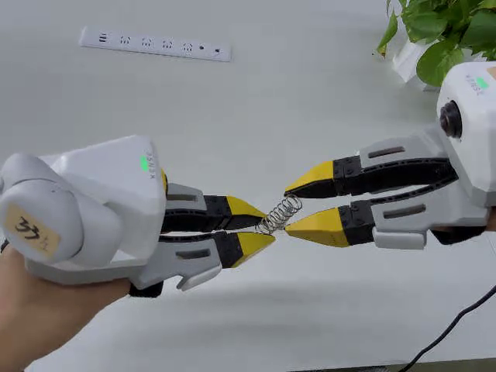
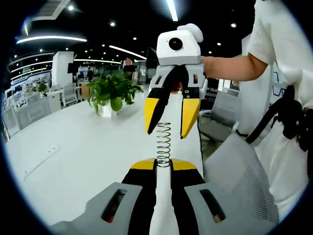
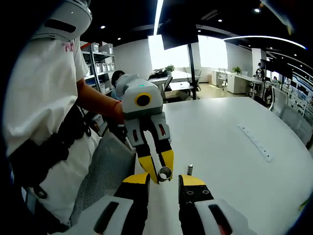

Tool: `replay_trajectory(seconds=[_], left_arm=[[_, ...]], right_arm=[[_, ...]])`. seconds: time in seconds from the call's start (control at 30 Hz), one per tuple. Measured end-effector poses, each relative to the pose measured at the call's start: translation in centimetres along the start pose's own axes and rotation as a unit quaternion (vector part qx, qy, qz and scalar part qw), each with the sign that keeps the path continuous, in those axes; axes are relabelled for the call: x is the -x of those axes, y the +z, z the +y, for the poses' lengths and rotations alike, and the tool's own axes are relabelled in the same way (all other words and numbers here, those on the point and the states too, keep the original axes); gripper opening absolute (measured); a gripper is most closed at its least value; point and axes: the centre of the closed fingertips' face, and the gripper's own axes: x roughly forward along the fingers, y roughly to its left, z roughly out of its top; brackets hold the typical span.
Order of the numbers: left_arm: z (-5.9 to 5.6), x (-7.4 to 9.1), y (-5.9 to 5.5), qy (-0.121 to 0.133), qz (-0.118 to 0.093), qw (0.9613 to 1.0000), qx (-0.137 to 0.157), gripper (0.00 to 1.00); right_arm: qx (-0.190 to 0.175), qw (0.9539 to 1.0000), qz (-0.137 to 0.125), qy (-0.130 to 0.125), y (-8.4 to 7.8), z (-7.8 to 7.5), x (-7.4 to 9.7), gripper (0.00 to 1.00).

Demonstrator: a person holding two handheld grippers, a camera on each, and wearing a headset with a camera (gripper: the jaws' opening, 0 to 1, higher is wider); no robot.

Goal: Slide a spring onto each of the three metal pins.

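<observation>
While the white tabletop (image 1: pixel 256 108) is stretching out below, the 2 grippers are facing each other tip to tip above it. Left gripper (image 1: pixel 270 227), held in a hand (image 1: pixel 39 318), is pointing right. Right gripper (image 1: pixel 285 210) is pointing left.

A potted plant (image 1: pixel 434 31) is sitting at the far right corner, and a white power strip (image 1: pixel 155 43) is lying at the far left.

The spring (image 1: pixel 280 215) is hanging in the air between the 2 grippers, clear of the tabletop, tilting up toward the right one in the head view. Left gripper's jaws are clenching 1 end of it. In the left gripper view it's sticking straight out from those closed yellow tips. Right gripper's jaws are released and parted, their tips sitting either side of the spring's other end. Can't tell if they're touching it.

In the right gripper view a short metal pin (image 3: pixel 190 169) is showing just beside the spring's open end, near that gripper's own tip. Can't tell what it's resting on.
</observation>
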Motion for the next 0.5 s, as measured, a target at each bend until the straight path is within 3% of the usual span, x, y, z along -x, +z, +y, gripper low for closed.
replay_trajectory(seconds=[0.2,0.5], left_arm=[[-0.2,-0.3,-0.4,-0.003,0.005,1.0,-0.003,0.06],[-0.3,-0.5,-0.5,-0.005,0.009,0.9999,-0.009,0.06]], right_arm=[[0.063,0.9946,0.076,0.034,-0.3,0.0,-0.4,0.24],[0.134,0.9747,0.158,0.084,-1.3,0.7,-1.7,0.19]])
